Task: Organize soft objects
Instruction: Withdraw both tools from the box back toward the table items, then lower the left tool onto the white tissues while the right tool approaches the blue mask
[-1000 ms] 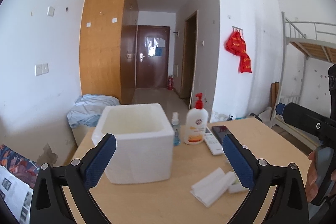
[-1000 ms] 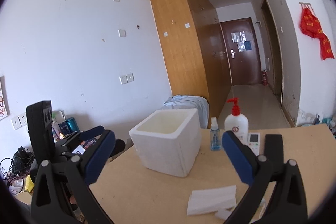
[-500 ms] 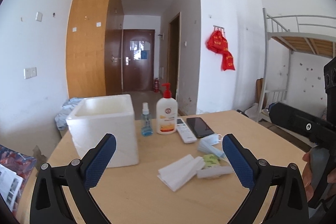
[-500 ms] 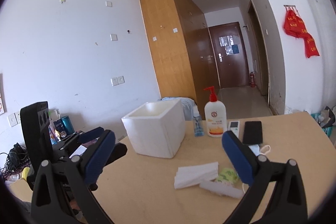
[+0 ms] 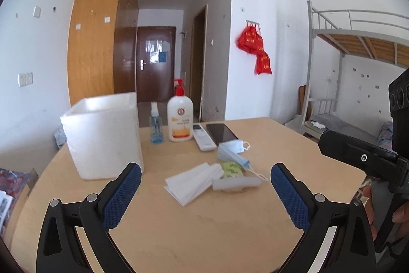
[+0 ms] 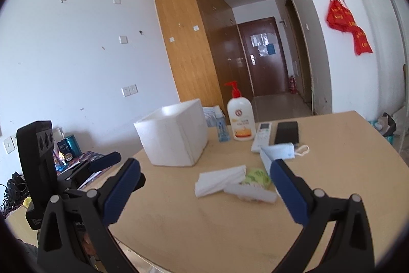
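Observation:
On the wooden table point(image 5: 204, 221) lie white folded tissues point(image 5: 191, 182), a green-yellow soft packet point(image 5: 231, 168), a white plastic-wrapped pack point(image 5: 236, 183) and blue face masks point(image 5: 231, 151). They also show in the right wrist view: the tissues point(image 6: 219, 179), the packet point(image 6: 257, 175), the pack point(image 6: 249, 192), the masks point(image 6: 278, 152). A white foam box point(image 5: 102, 134) stands at the left, seen also in the right wrist view point(image 6: 176, 136). My left gripper point(image 5: 205, 193) is open and empty, short of the pile. My right gripper point(image 6: 204, 192) is open and empty, near the pile.
A pump lotion bottle point(image 5: 179, 117), a small blue spray bottle point(image 5: 156, 128), a white remote point(image 5: 203, 137) and a black phone point(image 5: 222, 132) stand behind the pile. The right gripper's body point(image 5: 363, 160) shows at the right. A bunk bed point(image 5: 358, 42) stands beyond the table.
Both grippers have swung right and drawn back from the foam box; the pile of soft things has come between the fingers in both views. Both stay open.

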### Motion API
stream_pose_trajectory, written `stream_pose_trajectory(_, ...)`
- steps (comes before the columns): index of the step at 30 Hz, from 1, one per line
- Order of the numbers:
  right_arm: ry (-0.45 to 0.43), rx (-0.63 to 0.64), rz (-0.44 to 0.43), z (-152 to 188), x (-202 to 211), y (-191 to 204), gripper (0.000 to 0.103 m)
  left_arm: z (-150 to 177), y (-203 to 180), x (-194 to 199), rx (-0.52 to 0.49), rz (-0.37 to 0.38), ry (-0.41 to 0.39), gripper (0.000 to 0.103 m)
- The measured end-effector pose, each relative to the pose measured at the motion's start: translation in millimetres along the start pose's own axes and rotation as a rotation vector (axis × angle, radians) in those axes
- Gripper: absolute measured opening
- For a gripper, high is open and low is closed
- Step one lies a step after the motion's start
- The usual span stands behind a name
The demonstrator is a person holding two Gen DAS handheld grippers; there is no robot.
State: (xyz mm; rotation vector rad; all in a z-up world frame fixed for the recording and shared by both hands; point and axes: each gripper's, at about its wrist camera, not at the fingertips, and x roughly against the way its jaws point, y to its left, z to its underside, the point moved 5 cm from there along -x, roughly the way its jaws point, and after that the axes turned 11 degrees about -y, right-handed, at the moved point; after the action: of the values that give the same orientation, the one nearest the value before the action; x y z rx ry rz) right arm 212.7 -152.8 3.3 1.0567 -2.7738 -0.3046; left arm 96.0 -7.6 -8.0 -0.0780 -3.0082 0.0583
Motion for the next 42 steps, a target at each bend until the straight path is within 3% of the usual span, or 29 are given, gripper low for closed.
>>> stream_pose_trajectory(19,0.148,-0.018,0.143,35.7,-17.4,-45.1,0.103,36.5,-11.4,-29.8,0.016,0.058,0.118,0.101)
stream_pose_trajectory(42,0.292,0.044,0.146,43.8,-85.4,-69.5,0.103,57.0,20.3,-109.3,0.111,0.041,0.289,0.101)
